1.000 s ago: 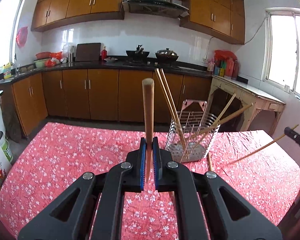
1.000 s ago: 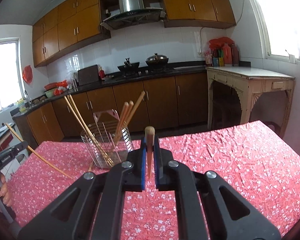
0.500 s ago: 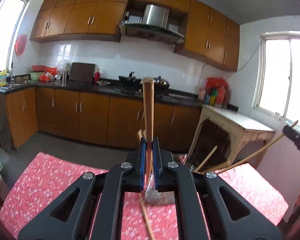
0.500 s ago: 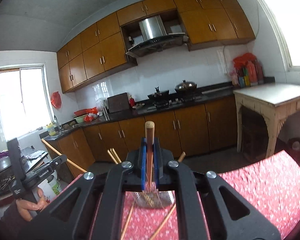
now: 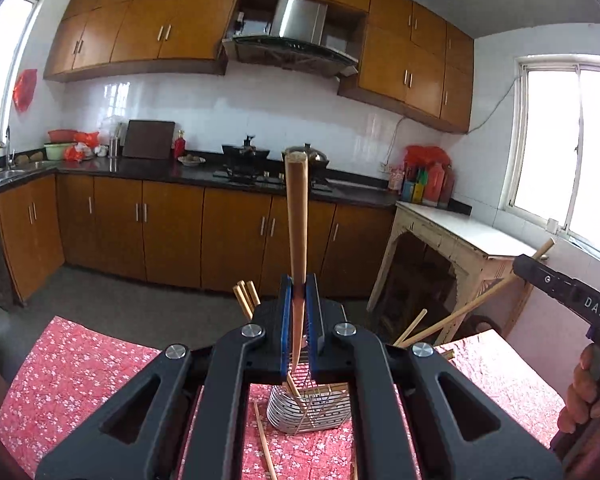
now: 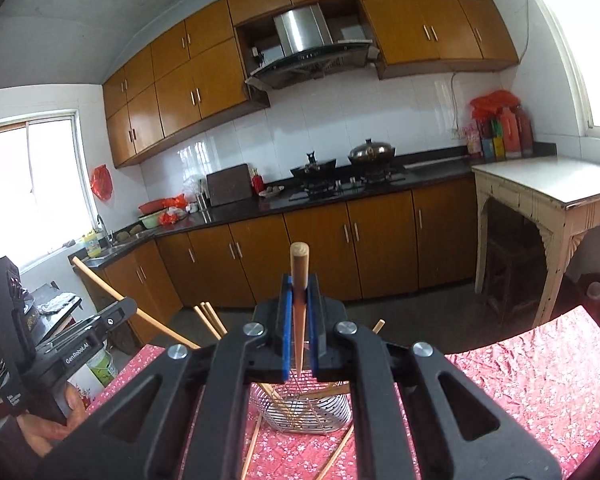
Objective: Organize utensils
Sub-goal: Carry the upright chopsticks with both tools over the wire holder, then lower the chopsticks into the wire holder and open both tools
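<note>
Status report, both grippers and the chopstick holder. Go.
Left gripper shut on a chopstick; right gripper shut on another chopstick. Wire holder below, several chopsticks in it. Loose chopsticks on the tablecloth beside it.

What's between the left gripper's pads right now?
A wooden chopstick, clamped between the left gripper pads, above the wire utensil basket; left wrist view.

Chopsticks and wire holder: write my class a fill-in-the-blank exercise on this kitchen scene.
1. Each gripper is shut on one wooden ____.
2. The metal wire holder stands on a ____ flowered tablecloth.
3. The left gripper and right gripper each hold their stick pointing ____.
4. Loose chopsticks lie on the cloth ____ the holder.

Missing: chopstick; red; up; beside
</note>
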`<state>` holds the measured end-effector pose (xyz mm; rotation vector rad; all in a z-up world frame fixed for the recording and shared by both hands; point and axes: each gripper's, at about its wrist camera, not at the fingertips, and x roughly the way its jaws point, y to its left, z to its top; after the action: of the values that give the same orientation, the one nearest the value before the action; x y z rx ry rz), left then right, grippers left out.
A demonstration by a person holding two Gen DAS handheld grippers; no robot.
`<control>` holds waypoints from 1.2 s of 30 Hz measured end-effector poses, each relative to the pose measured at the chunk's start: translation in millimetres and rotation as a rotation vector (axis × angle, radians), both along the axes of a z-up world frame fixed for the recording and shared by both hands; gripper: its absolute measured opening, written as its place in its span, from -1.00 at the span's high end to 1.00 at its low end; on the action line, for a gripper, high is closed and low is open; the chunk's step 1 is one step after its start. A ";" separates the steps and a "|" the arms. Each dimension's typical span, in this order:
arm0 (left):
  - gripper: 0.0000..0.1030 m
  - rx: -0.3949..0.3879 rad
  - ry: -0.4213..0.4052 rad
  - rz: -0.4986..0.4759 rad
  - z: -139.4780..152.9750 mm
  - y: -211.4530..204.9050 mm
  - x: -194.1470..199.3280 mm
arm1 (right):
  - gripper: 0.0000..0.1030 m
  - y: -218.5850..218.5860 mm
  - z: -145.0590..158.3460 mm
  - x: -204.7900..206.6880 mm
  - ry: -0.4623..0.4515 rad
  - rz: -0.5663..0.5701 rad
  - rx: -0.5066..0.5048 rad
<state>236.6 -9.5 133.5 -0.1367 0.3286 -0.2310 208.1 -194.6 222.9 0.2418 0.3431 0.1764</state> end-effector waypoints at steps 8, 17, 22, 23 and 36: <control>0.88 0.008 0.077 -0.013 -17.8 -5.8 20.0 | 0.85 4.6 -19.3 33.2 0.086 0.016 0.021; 0.87 0.026 0.131 -0.020 -31.2 -15.7 37.3 | 0.85 2.9 -47.0 60.3 0.170 0.030 0.049; 0.88 0.043 0.157 -0.016 -37.1 -20.6 48.3 | 0.85 8.6 -56.2 77.4 0.205 0.035 0.041; 0.87 0.048 0.166 -0.016 -39.9 -21.8 51.2 | 0.85 10.5 -56.8 81.2 0.212 0.036 0.039; 0.12 0.084 0.176 0.058 -47.4 -13.1 61.5 | 0.24 12.0 -76.5 94.7 0.236 -0.024 0.004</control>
<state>298.0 -22.6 86.1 -0.0833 0.5084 -0.1477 302.8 -182.6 146.4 0.2711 0.5739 0.1250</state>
